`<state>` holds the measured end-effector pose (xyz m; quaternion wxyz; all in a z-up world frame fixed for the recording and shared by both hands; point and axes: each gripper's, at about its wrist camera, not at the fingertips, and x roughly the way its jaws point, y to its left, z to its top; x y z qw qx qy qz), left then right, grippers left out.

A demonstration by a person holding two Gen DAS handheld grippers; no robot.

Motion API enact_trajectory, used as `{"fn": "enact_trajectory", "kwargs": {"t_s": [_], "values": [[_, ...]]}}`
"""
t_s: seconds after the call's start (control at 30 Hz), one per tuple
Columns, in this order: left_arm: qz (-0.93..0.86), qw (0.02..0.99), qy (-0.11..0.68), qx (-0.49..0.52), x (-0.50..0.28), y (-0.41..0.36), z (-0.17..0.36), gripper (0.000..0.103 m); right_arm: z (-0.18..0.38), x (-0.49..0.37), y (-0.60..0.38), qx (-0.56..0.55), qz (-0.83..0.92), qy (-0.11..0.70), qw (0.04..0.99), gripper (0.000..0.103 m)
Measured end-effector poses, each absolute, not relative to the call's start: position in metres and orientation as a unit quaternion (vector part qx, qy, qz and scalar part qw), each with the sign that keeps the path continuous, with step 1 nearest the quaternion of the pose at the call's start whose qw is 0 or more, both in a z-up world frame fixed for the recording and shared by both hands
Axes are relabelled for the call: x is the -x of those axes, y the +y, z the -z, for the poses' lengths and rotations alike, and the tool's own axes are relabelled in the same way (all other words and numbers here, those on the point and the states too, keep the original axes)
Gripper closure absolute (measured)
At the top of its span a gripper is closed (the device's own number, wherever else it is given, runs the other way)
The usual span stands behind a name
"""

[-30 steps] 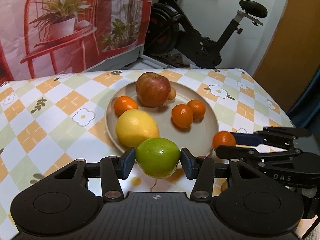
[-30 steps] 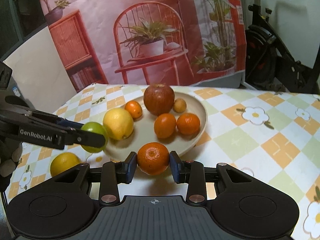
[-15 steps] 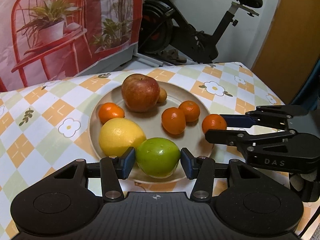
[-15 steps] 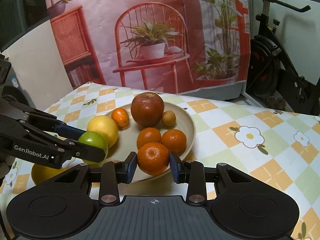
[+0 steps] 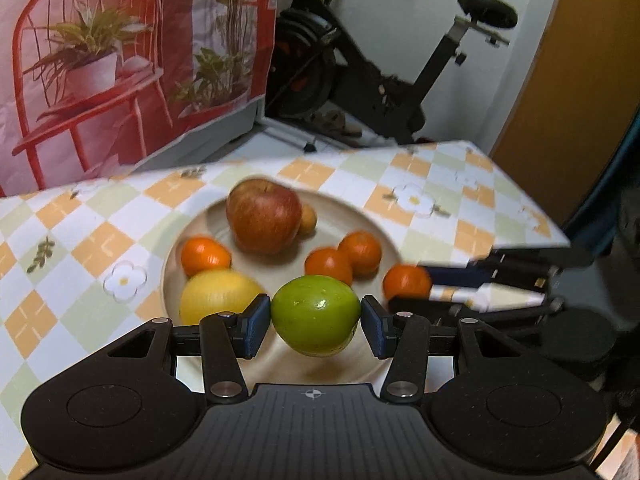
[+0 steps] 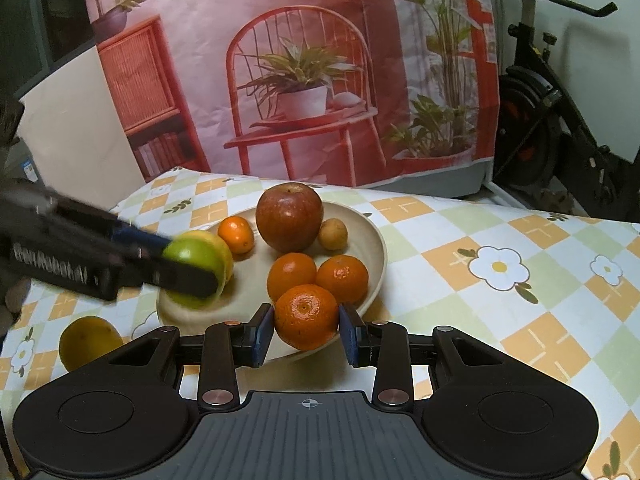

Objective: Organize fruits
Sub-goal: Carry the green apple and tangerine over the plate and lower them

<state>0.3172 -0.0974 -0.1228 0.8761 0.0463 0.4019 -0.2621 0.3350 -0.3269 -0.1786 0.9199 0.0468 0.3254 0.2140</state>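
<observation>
A beige plate [image 6: 376, 248] on the checked tablecloth holds a red apple [image 6: 289, 217], a lemon [image 5: 216, 296], several small oranges and a small brown fruit [image 6: 333, 233]. My left gripper [image 5: 316, 322] is shut on a green apple [image 5: 316, 314], held over the plate's near rim beside the lemon. My right gripper [image 6: 306, 334] is shut on an orange [image 6: 306, 316], held over the plate's near edge, touching the two oranges [image 6: 316, 274] behind it. Each gripper shows in the other's view, the right gripper [image 5: 424, 292] to the right and the left gripper [image 6: 192, 276] to the left.
A yellow fruit [image 6: 90, 342] lies on the tablecloth [image 6: 500, 312] left of the plate. A printed backdrop [image 6: 304, 72] stands behind the table. An exercise bike [image 5: 380, 80] stands beyond the far edge. The table's right edge [image 5: 532, 208] is near.
Both grippers have moved forward over the plate with their fruit. The green apple now hangs beside the lemon and the orange sits over the near rim.
</observation>
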Motion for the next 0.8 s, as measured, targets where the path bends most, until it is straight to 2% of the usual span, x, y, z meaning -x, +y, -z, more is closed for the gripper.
{"fn": "enact_trajectory", "kwargs": {"t_s": [0.17, 0.8], "values": [[0.253, 0.885, 0.386, -0.057, -0.337, -0.105, 0.113, 0.051, 0.179, -0.337, -0.325, -0.049, -0.214, 0.323, 0.92, 0.071], [0.244, 0.863, 0.425, -0.125, -0.372, -0.12, 0.14, 0.051, 0.186, -0.352, -0.318, -0.045, -0.206, 0.332, 0.919, 0.07]]}}
